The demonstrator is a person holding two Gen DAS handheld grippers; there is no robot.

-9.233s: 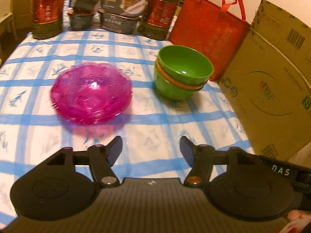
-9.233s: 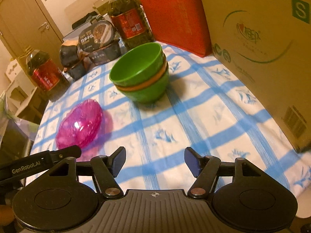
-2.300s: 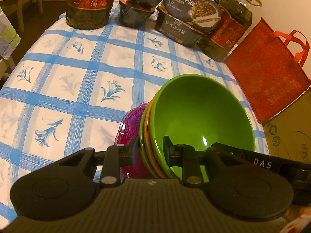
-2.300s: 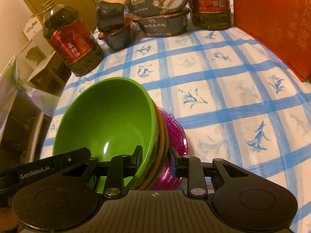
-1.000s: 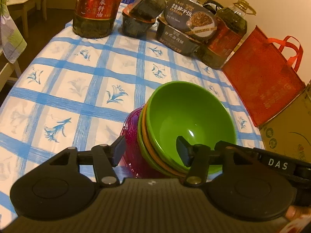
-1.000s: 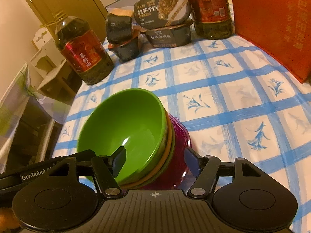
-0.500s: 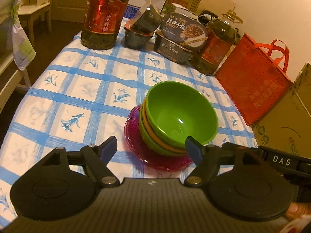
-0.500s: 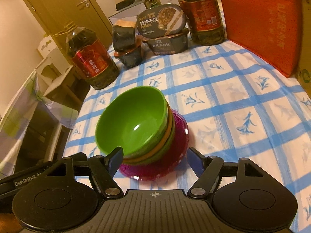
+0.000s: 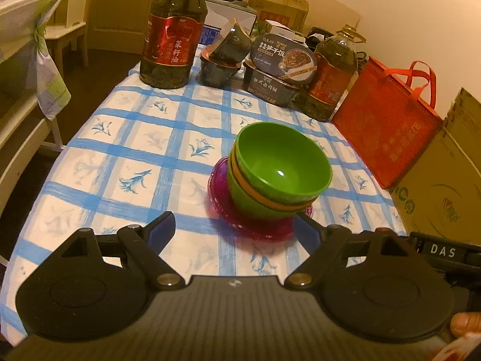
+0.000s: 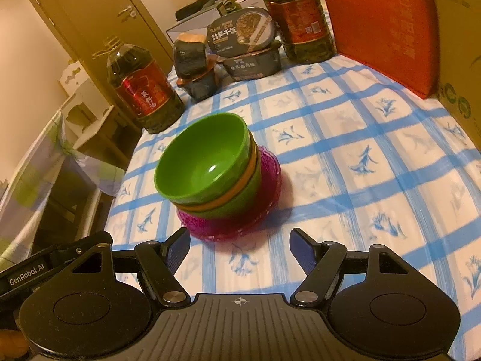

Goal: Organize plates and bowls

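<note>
In the middle of the blue-checked tabletop [image 9: 126, 162] stands the stack of bowls [image 9: 279, 177]: two green ones with an orange one between, nested and seated in the pink plate [image 9: 240, 216], all mouths up, the stack tipping slightly. The left hand-held gripper [image 9: 234, 233] hangs just short of the plate with its jaws spread wide and nothing between them; the right hand-held gripper [image 10: 240, 248] is likewise wide open and empty, near the plate's edge. The left wrist view alone shows the whole red tote bag [image 9: 387, 126] with its handles and a cardboard box [image 9: 445, 180] at the right, plus the letters "DAS" on the other tool; the right wrist view alone shows a door [image 10: 90, 27] and "GenRobot.AI" on the neighbouring tool. Both show the big oil bottle [image 9: 173, 36] with a red label in Chinese characters, a second oil bottle [image 9: 330, 75], and stacked instant meal boxes [image 9: 279, 69] with Chinese print.
</note>
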